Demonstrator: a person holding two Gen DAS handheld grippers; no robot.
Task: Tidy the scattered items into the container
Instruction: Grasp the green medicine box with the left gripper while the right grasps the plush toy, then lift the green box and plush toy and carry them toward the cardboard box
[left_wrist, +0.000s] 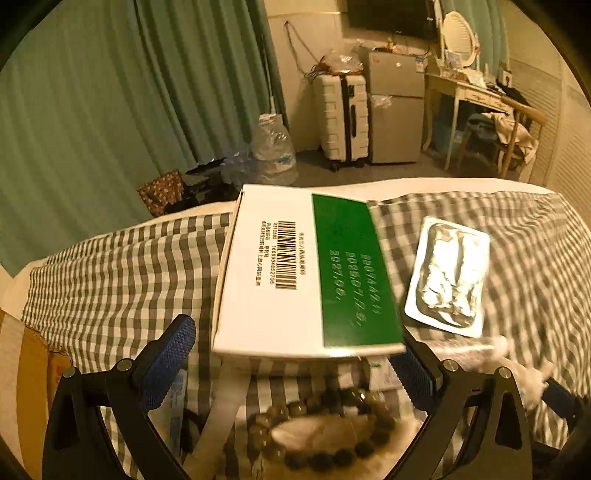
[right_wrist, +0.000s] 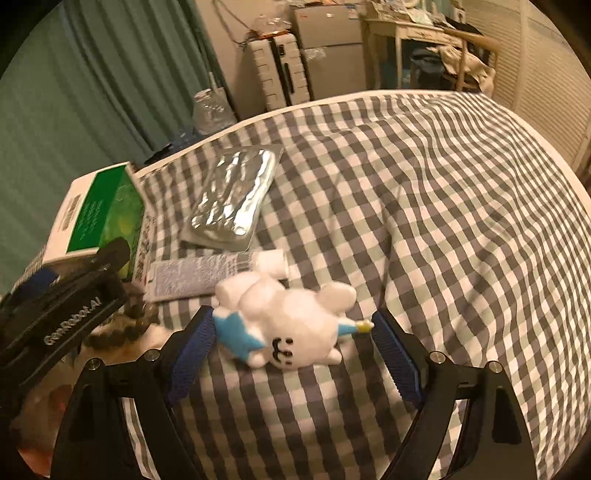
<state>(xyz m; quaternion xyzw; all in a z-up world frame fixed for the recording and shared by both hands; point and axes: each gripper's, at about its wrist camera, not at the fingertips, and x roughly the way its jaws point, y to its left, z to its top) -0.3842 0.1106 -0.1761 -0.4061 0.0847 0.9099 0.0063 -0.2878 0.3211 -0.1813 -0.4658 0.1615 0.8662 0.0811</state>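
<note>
Between my right gripper's (right_wrist: 291, 343) fingers, low centre of the right wrist view, lies the plush toy (right_wrist: 291, 328). Jaws stand wide, one blue pad at each side of it, neither pad pressing; nothing held. Its long axis runs left-right across the frame, roughly along the line from pad to pad, so a closing would catch it end to end, blue scarf on the left pad, yellow-tipped limb on the right. I judge this the nearer pick: the toy is already inside the span.

Just above the toy, touching it or nearly so, lies the tube (right_wrist: 207, 275), its white cap to the right. Foil blister pack (right_wrist: 232, 195) sits further up the frame, apart from both.

Left gripper (left_wrist: 291, 365): jaws also wide, holding nothing. Green-and-white box (left_wrist: 306, 273) fills the centre of the left wrist view, its near edge between the fingertips; right fingertip at the box's lower right corner, contact I cannot confirm. Bead bracelet (left_wrist: 325, 432) lies below the box, blurred, at the bottom of the frame.

All rests on the checked bedcover (right_wrist: 424, 221). I cannot tell from either view which thing is the container.
</note>
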